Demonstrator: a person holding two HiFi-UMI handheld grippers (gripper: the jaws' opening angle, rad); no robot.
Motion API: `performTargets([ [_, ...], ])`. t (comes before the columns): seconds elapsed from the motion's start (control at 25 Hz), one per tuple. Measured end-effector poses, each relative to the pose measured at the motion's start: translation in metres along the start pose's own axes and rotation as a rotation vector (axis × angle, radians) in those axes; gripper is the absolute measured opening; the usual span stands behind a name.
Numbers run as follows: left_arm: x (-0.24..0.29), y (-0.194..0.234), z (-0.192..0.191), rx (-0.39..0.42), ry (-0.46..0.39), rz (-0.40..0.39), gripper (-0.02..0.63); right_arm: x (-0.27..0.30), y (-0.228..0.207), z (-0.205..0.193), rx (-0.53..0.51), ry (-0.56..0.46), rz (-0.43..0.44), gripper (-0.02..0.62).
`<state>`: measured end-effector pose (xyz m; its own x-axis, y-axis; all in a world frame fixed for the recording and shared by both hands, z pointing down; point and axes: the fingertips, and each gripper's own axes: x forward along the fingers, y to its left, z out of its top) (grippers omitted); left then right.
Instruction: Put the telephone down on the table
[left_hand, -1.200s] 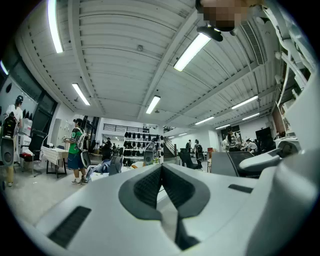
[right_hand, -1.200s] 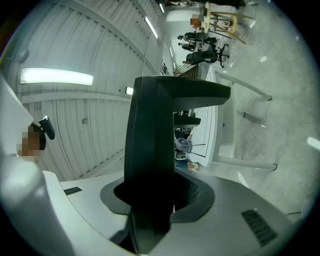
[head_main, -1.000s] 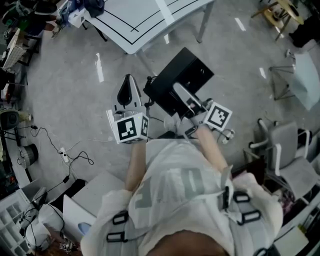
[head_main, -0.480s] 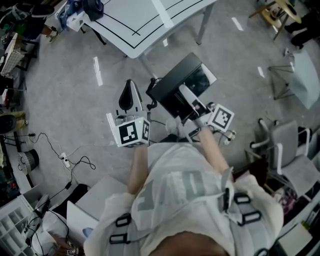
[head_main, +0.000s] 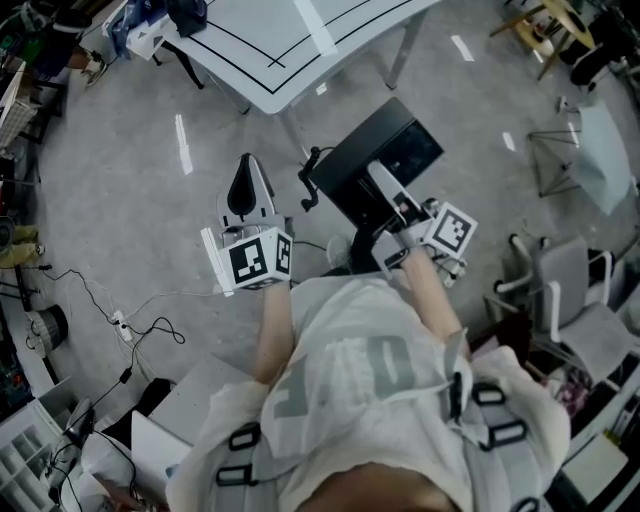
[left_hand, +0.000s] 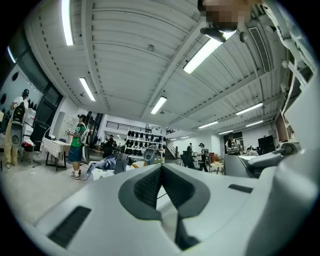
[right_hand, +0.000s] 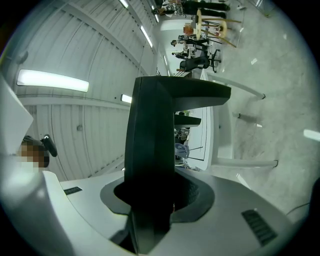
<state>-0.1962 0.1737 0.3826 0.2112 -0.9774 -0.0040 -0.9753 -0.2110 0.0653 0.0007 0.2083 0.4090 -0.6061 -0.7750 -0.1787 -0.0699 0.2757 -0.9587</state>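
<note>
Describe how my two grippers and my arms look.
Both the left gripper and right gripper are white with dark grey ribbed pads, each carrying a cube of black-and-white square markers. Arms bare below a white short-sleeved shirt with grey print.

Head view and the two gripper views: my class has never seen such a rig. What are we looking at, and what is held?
There is no robot: a person holds a hand-held gripper in each hand. The head view looks down from the person's head; each gripper view looks along one gripper's jaws. The left hand-held gripper is shut and empty. The right hand-held gripper clamps a black boxy telephone above the grey floor. The white table with black lines stands ahead, the telephone not yet on it.
</note>
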Motion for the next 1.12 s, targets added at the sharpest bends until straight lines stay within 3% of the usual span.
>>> performTargets([
  [0.44, 0.03, 0.008, 0.008, 0.016, -0.017, -0.001, 0.007, 0.039, -0.011, 0.023, -0.015, 0.002, 0.029, 0.152],
  [0.8, 0.086, 0.013, 0.01, 0.022, -0.012, 0.027, 0.008, 0.088, -0.02, 0.057, -0.013, 0.054, 0.054, 0.152],
  [1.12, 0.157, 0.007, 0.015, 0.035, 0.003, 0.052, 0.007, 0.135, -0.03, 0.116, 0.011, 0.075, 0.092, 0.152],
])
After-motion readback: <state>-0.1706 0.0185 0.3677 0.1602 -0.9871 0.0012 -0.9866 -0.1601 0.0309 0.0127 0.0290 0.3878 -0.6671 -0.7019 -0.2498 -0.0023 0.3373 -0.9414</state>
